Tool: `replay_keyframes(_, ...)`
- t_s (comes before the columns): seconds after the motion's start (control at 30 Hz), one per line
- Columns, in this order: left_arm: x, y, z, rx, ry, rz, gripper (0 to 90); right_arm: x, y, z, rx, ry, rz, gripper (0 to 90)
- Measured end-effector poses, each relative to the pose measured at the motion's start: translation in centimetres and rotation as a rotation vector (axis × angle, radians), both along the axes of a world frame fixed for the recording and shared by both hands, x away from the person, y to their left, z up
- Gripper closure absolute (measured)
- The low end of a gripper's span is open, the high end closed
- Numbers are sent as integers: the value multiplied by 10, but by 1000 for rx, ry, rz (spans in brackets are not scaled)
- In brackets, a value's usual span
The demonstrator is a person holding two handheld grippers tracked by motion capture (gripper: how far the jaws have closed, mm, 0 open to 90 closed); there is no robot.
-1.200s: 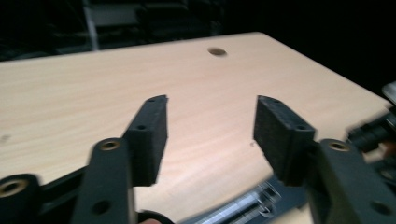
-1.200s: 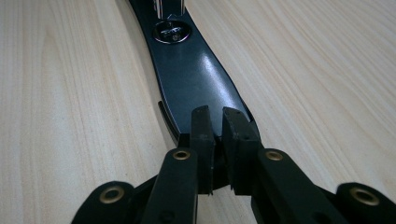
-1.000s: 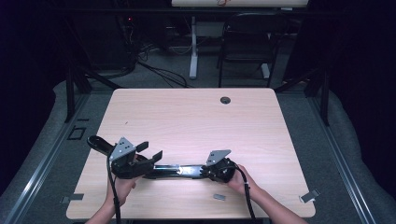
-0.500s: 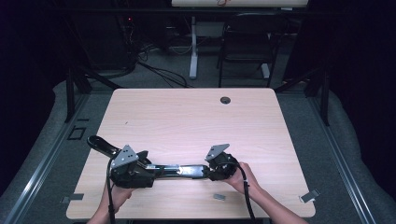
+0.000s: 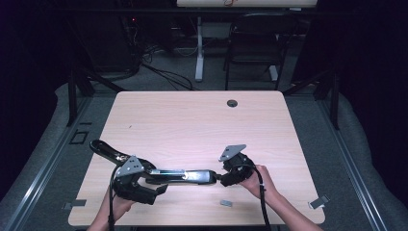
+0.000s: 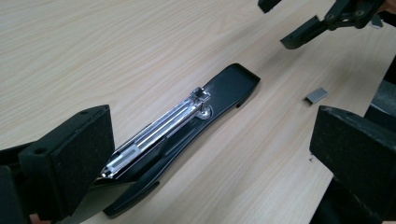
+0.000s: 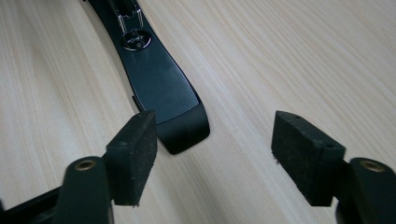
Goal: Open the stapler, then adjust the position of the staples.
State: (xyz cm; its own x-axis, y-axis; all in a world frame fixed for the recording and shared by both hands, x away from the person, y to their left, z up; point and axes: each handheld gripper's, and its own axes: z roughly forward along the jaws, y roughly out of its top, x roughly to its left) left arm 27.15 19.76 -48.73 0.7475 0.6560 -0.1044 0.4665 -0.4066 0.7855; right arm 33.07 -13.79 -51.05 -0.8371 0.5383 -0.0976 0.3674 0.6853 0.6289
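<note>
Both claws just opened, stapler (image 5: pixel 183 176) lying free between left claw (image 5: pixel 159 190), right claw (image 5: pixel 222 179)

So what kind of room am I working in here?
Probably a lab or office workroom: a light wooden desk with a cable hole, an office chair behind, and loose cables on grey carpet.

stapler (image 6: pixel 187 126): glossy black plastic, shiny metal rail | table (image 5: pixel 192 120): pale matt wood grain
</note>
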Motion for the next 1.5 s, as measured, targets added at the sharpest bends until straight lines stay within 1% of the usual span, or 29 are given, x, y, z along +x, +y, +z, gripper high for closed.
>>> replay_keyframes(0.03,0,1,0,3,2,3,1,0,0,1,-5,2,3,286)
replay_keyframes(0.1,0,4,-1,6,1,12,1,0,0,1,-31,-10,1,262)
replay_keyframes(0.13,-1,5,-2,7,5,15,1,-1,1,2,-50,4,-1,226)
replay_keyframes(0.17,-1,5,-2,10,6,14,1,-1,1,1,-54,8,6,224)
replay_keyframes(0.2,-2,7,-3,15,9,11,1,-1,1,0,-50,17,12,223)
replay_keyframes(0.27,-3,8,-4,17,10,5,1,0,2,0,-41,32,22,185)
replay_keyframes(0.33,-2,9,-6,18,15,-9,2,1,4,-2,-47,42,17,164)
replay_keyframes(0.37,-2,9,-7,22,22,-14,1,3,5,-1,-70,56,24,156)
replay_keyframes(0.43,0,8,-9,30,35,-27,1,3,7,-2,-78,75,25,152)
replay_keyframes(0.47,1,7,-9,35,36,-31,1,3,8,-2,-95,82,29,149)
replay_keyframes(0.5,1,6,-10,39,39,-33,1,1,10,-4,-98,99,38,145)
replay_keyframes(0.53,1,6,-11,50,43,-35,1,1,10,-4,-98,99,38,145)
replay_keyframes(0.57,2,5,-11,56,46,-36,1,1,11,-4,-117,108,52,148)
replay_keyframes(0.6,3,5,-12,60,47,-36,1,0,13,-5,-112,112,64,149)
replay_keyframes(0.63,3,4,-13,59,52,-34,1,0,14,-6,-135,118,83,149)
replay_keyframes(0.67,4,4,-14,60,57,-32,1,0,15,-7,-141,127,92,149)
replay_keyframes(0.7,5,3,-14,61,59,-32,1,1,16,-11,-129,150,102,149)
replay_keyframes(0.73,6,2,-15,56,63,-31,1,1,16,-11,-129,150,102,149)
replay_keyframes(0.8,7,0,-15,59,60,-34,1,1,17,-13,-140,164,108,150)
replay_keyframes(0.83,7,-1,-15,63,57,-36,1,1,18,-13,-164,161,110,151)
replay_keyframes(1.0,5,-8,-15,78,56,-63,1,0,17,-12,-168,181,112,152)
replay_keyframes(1.07,4,-10,-15,86,53,-66,1,-2,18,-11,-176,190,120,152)
replay_keyframes(1.1,5,-10,-15,87,53,-66,1,-3,18,-11,-174,201,120,152)
replay_keyframes(1.13,6,-10,-16,86,54,-65,1,-5,18,-11,-184,210,125,152)
replay_keyframes(1.27,10,-9,-17,86,59,-67,1,-17,22,-8,-206,197,161,184)
replay_keyframes(1.33,10,-9,-17,94,59,-73,1,-21,25,-6,-218,200,170,229)
replay_keyframes(1.37,9,-9,-17,98,59,-76,1,-23,26,-6,-231,203,179,277)
replay_keyframes(1.43,8,-10,-16,101,56,-76,1,-26,29,-7,-235,249,218,456)
replay_keyframes(1.5,7,-10,-17,109,54,-73,1,-29,33,-8,-253,276,252,544)
